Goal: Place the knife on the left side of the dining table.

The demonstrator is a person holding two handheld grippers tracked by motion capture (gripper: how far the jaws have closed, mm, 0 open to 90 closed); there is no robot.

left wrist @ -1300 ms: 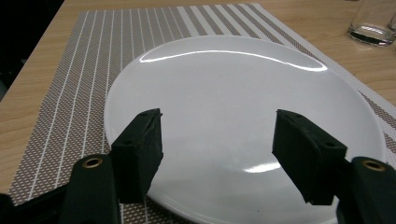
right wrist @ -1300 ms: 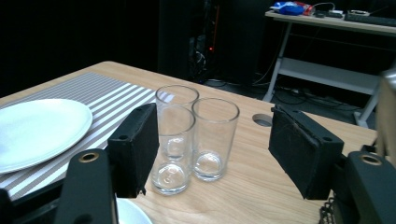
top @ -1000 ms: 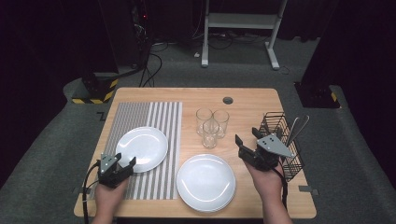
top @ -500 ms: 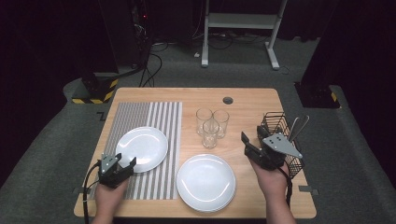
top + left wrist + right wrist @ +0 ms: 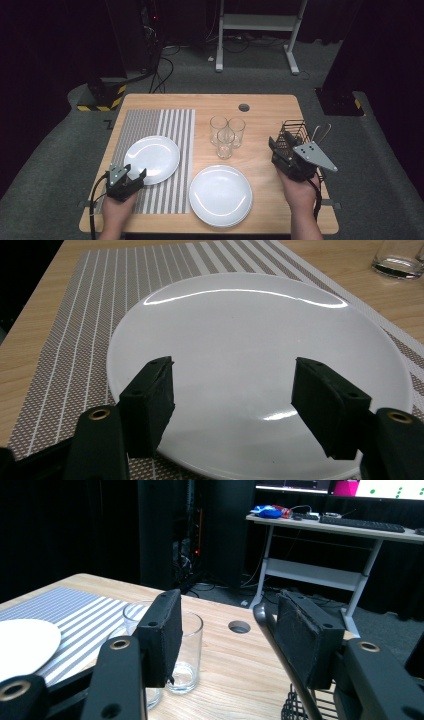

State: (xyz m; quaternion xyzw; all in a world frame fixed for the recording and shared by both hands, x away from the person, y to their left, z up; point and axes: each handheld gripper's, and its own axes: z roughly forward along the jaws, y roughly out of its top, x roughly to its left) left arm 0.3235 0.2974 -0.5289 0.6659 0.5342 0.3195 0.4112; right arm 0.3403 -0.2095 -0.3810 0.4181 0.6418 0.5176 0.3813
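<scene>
The right gripper (image 5: 281, 150) is drifting rightward toward the wire basket (image 5: 294, 131), jaws spread.
The left gripper (image 5: 232, 400), jaws spread, is hovering over the white plate (image 5: 250, 335) on the striped placemat (image 5: 165, 122); glasses (image 5: 226, 134) are standing between the grippers.

Each black hand-held gripper (image 5: 126, 178) has brass-ringed screw holes, padded jaws, a trailing cable.

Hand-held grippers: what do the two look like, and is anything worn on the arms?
Both are black with two blocky black jaws. The right hand-held gripper carries a grey three-cornered plate with dark dots; the left hand-held gripper has a small grey plate and a black trailing cable. No sleeves show on the forearms.
</scene>
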